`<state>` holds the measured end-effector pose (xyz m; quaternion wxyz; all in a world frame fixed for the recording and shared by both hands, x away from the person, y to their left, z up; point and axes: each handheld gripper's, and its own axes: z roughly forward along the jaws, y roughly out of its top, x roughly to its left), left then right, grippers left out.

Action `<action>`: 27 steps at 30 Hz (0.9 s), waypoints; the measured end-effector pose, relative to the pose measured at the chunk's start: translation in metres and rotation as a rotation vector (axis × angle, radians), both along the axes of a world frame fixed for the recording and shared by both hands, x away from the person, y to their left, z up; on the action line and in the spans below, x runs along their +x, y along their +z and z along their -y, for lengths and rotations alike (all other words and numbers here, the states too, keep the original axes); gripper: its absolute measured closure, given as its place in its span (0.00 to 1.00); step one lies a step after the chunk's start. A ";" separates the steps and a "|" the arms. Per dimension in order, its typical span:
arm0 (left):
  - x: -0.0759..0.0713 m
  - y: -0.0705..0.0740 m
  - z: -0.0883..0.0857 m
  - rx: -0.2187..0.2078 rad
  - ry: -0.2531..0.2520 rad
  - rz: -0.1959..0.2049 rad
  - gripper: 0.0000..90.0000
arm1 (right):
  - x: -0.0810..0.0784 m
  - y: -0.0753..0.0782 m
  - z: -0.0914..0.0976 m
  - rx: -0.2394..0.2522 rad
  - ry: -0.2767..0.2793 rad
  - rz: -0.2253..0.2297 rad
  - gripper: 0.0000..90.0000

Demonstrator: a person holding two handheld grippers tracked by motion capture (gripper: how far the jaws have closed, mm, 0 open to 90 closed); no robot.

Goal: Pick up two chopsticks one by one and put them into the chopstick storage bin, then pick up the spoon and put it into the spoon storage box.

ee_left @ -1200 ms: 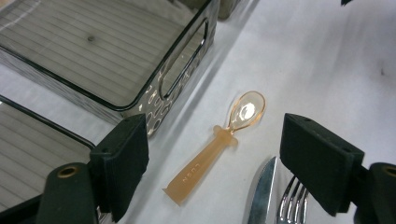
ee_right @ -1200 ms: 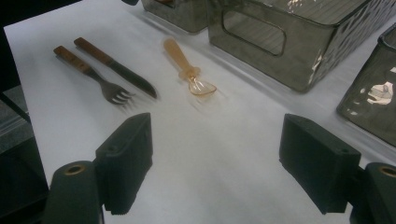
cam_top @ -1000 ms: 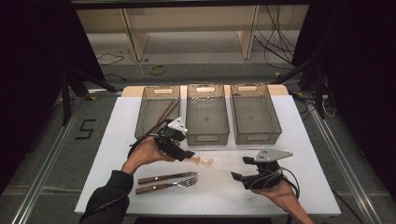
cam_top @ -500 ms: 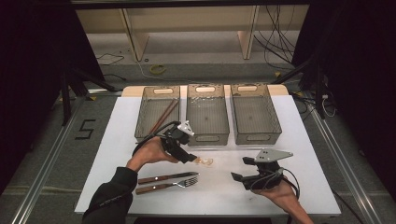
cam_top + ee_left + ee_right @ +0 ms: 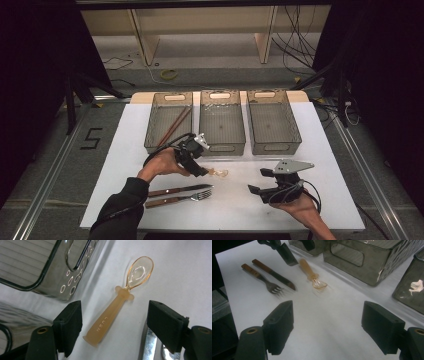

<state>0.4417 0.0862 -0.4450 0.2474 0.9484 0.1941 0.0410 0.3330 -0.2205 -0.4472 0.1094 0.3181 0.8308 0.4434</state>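
Observation:
A translucent orange spoon (image 5: pixel 117 307) lies flat on the white table (image 5: pixel 125 150), bowl pointing away from my left gripper (image 5: pixel 118 323). The open jaws straddle its handle, one on each side, without touching it. In the high view the left gripper (image 5: pixel 200 167) is tilted down just left of the spoon (image 5: pixel 219 173), in front of the bins. My right gripper (image 5: pixel 256 181) hovers open and empty over the table's front right. Its own view shows its jaws (image 5: pixel 329 327) wide apart, with the spoon (image 5: pixel 312 272) farther off.
Three clear bins stand at the back: the left bin (image 5: pixel 150 135) holds brown chopsticks (image 5: pixel 175 125), and the middle bin (image 5: pixel 222 146) and right bin (image 5: pixel 295 132) stand beside it. A wooden-handled knife (image 5: pixel 180 190) and fork (image 5: pixel 177 199) lie near the front edge.
My left gripper has moved right and down from the bins' front to the spoon, so that its jaws now straddle the handle. The right gripper has stayed put.

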 end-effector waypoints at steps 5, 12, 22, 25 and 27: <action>0.001 -0.007 0.001 0.014 0.004 -0.004 0.32 | 0.000 0.001 0.000 0.000 0.000 0.003 0.30; 0.003 -0.015 0.003 0.020 0.010 -0.014 0.34 | 0.000 0.000 -0.001 -0.002 0.005 0.005 0.30; 0.006 -0.023 0.006 0.068 -0.014 -0.019 0.44 | 0.000 0.000 0.000 -0.006 0.003 -0.002 0.30; 0.004 -0.027 0.008 0.091 -0.020 -0.023 0.47 | -0.001 0.000 0.000 -0.007 0.003 0.001 0.30; 0.002 -0.027 0.009 0.102 -0.031 -0.011 0.48 | -0.002 0.000 -0.001 -0.009 0.005 0.001 0.30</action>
